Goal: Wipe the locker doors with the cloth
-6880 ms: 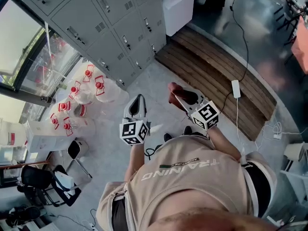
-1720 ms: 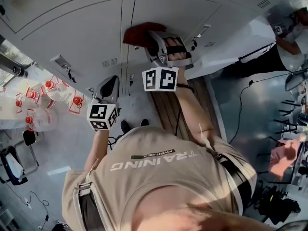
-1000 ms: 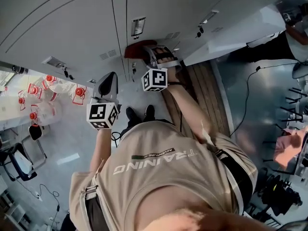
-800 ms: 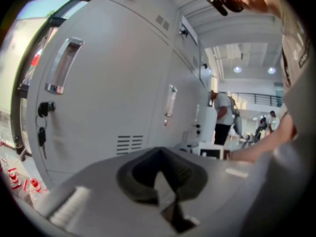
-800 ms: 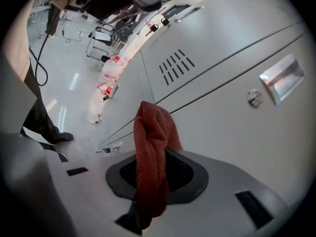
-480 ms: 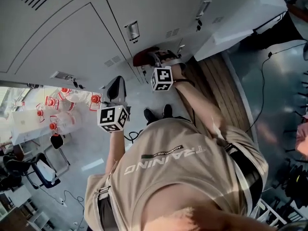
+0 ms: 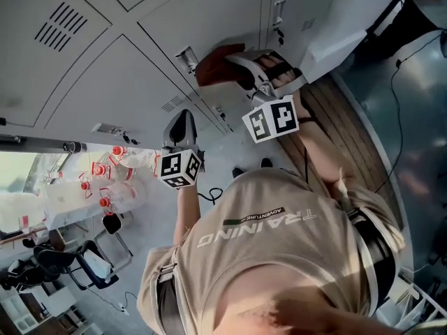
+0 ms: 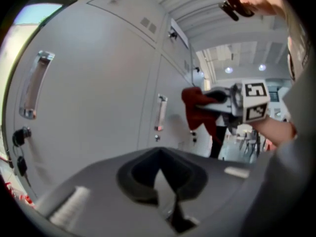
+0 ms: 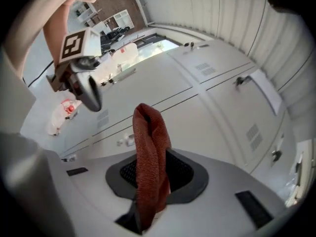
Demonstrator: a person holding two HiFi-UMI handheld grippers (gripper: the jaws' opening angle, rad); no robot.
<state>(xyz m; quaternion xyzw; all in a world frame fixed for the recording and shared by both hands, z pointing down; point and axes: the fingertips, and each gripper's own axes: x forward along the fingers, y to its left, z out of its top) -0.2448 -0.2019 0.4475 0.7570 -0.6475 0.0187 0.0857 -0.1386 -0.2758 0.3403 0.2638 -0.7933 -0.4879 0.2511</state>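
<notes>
Right fingers [image 9: 190,177] clamp one cloth [image 9: 150,152]; left fingers [image 8: 137,174] together.

Counts: grippers 2, the left gripper [image 7: 181,117] and the right gripper [image 7: 239,64]; marker cubes [image 7: 271,119] 2, one per gripper; cloth [image 7: 213,67] 1, dark red; locker doors [image 7: 202,19] at least 4, full number not determinable; red-capped bottles [image 7: 117,191] several, too small to count.

Dark red cloth [image 7: 213,67], bunched, I've got pinched in right gripper [image 7: 237,61], close against grey shut locker doors [image 7: 119,75].
</notes>
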